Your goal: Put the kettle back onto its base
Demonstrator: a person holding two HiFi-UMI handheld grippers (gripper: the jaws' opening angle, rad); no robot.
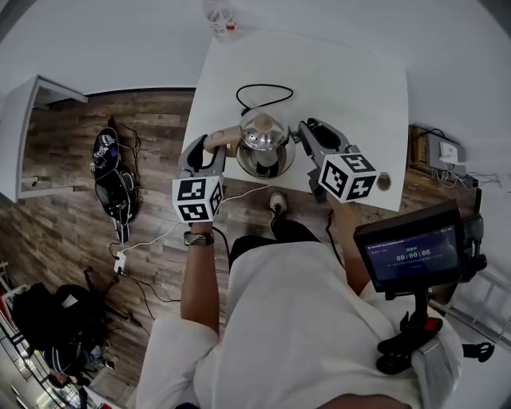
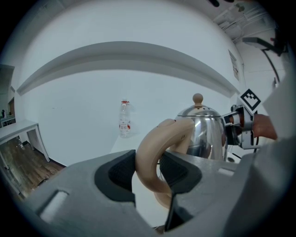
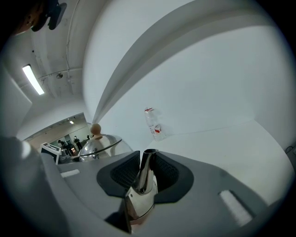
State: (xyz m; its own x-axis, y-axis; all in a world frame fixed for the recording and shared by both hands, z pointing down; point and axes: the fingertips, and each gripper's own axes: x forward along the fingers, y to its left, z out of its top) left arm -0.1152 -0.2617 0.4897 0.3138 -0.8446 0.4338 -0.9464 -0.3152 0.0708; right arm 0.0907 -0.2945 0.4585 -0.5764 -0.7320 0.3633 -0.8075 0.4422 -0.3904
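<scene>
Steel and beige make up the kettle (image 1: 265, 142), which stands near the front edge of the white desk (image 1: 351, 88), straight ahead of us and between our two hands. A dark rim shows beneath its near side, but we cannot tell whether the kettle rests on a base there.

Our left arm reaches forward with the bare forearm (image 1: 200, 279) nearly straight. The left gripper (image 1: 212, 152) angles in towards the kettle from the left and tips a little downward, its marker cube (image 1: 197, 199) facing up at us. Its jaws stand wide, with the pads pressing on either side of the thick beige handle (image 2: 157, 152).

Our right arm comes in from the other side. The right gripper (image 1: 307, 132) slants inward and slightly down, its marker cube (image 1: 348, 176) near the desk's front edge. Its jaws are narrow and clamp the thin steel spout (image 3: 145, 171) between the ribbed pads.

Behind the kettle a black cord (image 1: 263, 89) lies in a loop on the desk. A clear bottle (image 1: 221, 17) stands well apart at the far edge.
</scene>
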